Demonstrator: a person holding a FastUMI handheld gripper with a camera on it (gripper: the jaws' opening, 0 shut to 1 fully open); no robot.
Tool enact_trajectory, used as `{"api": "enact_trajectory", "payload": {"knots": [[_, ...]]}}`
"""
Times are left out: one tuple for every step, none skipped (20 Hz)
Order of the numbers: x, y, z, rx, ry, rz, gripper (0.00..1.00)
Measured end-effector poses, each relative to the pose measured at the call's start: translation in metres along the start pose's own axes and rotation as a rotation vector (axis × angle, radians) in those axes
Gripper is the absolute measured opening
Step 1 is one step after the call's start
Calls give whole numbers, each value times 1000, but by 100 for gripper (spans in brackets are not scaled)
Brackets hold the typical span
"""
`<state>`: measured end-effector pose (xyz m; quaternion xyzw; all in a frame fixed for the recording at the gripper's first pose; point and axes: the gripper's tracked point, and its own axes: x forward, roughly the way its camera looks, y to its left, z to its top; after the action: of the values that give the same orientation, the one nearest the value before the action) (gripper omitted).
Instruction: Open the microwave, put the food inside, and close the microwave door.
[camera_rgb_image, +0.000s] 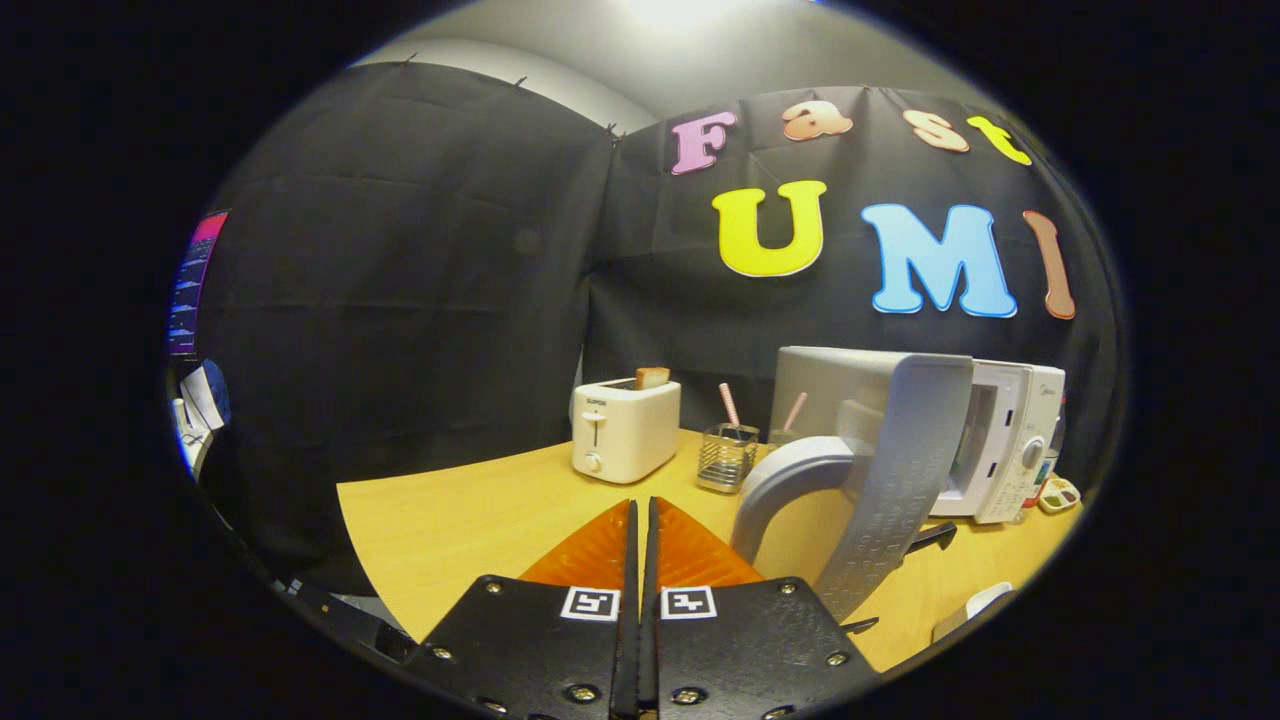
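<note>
Your hand-held gripper sits low over the bench, its two fingers pressed together with nothing between them. The microwave serves as the landmark: it stands on the bench beyond the fingers and to their right, against the booth's black cloth wall. Its door is swung wide open toward you, seen nearly edge-on, with the curved handle on the side facing the fingers; the door stands just right of the fingertips. The cavity opening shows behind the door, and its contents cannot be made out. Left of the microwave stands a wire holder with a pink straw. Further left of it is a toaster with a slice of toast rising from its slot. On the bench at the microwave's right, a small paint palette lies close to its base.
</note>
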<state>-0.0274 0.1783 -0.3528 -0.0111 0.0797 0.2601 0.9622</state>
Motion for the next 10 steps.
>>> {"api": "enact_trajectory", "payload": {"knots": [[-1, -14, -1, -9, 0, -29, 1], [-2, -29, -2, -15, 4, -56, 1], [-2, -43, -4, -16, 10, -82, 1], [-3, -57, -3, -18, 11, -110, 1], [-4, -73, -1, -21, 11, -141, 1], [-5, -88, 0, -24, 11, -172, 1], [-4, -103, 1, -22, 11, -200, 1], [-4, -117, 1, -14, 13, -221, 1], [-3, -130, 0, -4, 16, -245, 1], [-3, -142, -1, 3, 20, -267, 1]]}}
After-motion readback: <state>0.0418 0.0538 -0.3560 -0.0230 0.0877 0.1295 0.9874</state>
